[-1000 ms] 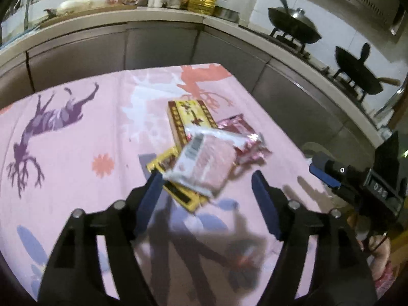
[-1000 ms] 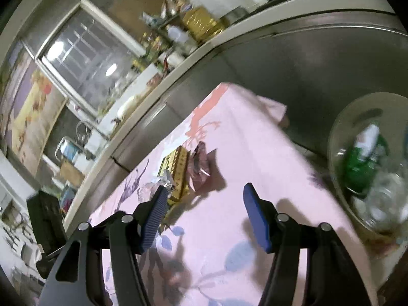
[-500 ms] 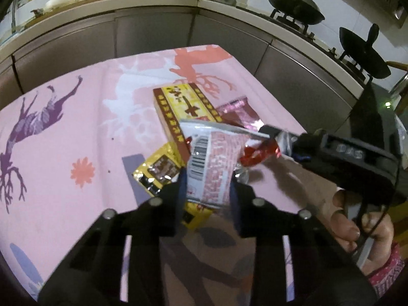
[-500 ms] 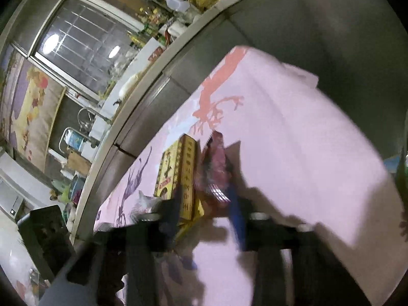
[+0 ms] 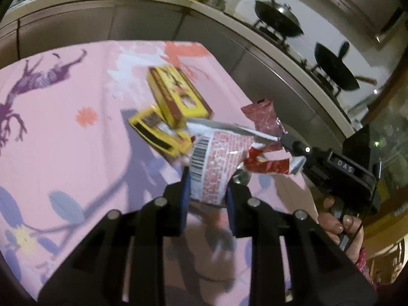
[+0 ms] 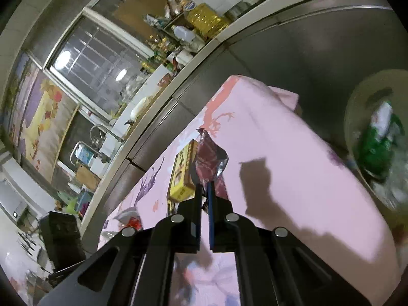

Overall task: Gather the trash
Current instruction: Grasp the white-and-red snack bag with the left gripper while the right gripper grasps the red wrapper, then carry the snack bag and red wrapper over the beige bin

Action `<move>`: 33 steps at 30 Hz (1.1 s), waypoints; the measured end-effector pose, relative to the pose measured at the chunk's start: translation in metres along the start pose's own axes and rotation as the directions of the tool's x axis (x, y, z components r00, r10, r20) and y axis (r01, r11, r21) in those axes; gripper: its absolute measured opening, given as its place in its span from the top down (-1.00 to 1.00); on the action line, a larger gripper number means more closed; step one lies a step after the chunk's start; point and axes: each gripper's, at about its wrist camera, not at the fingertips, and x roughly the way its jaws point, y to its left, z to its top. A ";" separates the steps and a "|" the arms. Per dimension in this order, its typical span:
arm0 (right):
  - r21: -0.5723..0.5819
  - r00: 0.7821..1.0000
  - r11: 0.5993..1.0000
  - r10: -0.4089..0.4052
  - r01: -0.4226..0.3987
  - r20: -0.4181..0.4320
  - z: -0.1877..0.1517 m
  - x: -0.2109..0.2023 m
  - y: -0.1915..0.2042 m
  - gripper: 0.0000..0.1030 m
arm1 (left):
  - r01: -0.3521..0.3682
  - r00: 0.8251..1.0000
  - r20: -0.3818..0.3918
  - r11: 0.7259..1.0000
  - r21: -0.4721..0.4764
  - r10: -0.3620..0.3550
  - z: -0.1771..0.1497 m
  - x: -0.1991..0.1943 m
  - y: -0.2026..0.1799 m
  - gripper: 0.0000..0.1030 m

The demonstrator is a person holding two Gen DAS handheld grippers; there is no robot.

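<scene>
L gripper [image 5: 206,191]: 1 s ago fingers wide apart w/ white-pink wrapper lying on the pile ahead; now clamped on that white-pink wrapper [image 5: 214,160], barcode end up, packet raised off the pink tablecloth [image 5: 63,148]. Wrapper's far end crumpled, fanning out past the fingertips.

R gripper [image 6: 204,196]: 1 s ago spread open over bare cloth, dark red wrapper flat beside the box; now pinched nearly shut on the dark red wrapper [image 6: 210,158], which stands up from its tips, foil edge showing. In the L view the same red wrapper [image 5: 262,119] hangs at the R gripper's nose, just right of the white-pink one, the two packets touching or overlapping – can't tell which.

Left on cloth: yellow box [image 5: 176,94] ahead of L gripper, slightly left of its line; small yellow packet [image 5: 158,132] tucked against the box's near end, just ahead-left of L fingertips. From R view the yellow box [image 6: 183,176] sits just left of the fingers, partly hidden by the red wrapper.

Around: trash bin [image 6: 357,117] far right of R gripper, past the table edge, green-white litter inside, blurred. Counter w/ two woks [image 5: 278,20] beyond-right of L gripper. Person's hand [image 5: 339,227] on R gripper handle at right of L view.
</scene>
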 end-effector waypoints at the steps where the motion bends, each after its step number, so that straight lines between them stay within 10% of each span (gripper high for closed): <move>1: 0.015 1.000 1.000 0.002 -0.002 0.005 -0.003 -0.006 -0.004 0.97 | 0.007 1.000 -0.009 1.000 0.013 -0.007 -0.003 0.002 -0.006 0.54; 16: 0.118 0.997 0.993 0.000 -0.010 0.081 -0.040 -0.087 -0.036 0.97 | 0.054 0.996 -0.081 0.984 0.169 -0.041 -0.026 0.026 -0.087 0.54; 33: 0.212 0.946 0.976 -0.108 0.043 0.306 -0.002 -0.162 -0.100 0.97 | 0.067 0.992 -0.128 0.930 0.361 -0.022 0.015 0.108 -0.203 0.54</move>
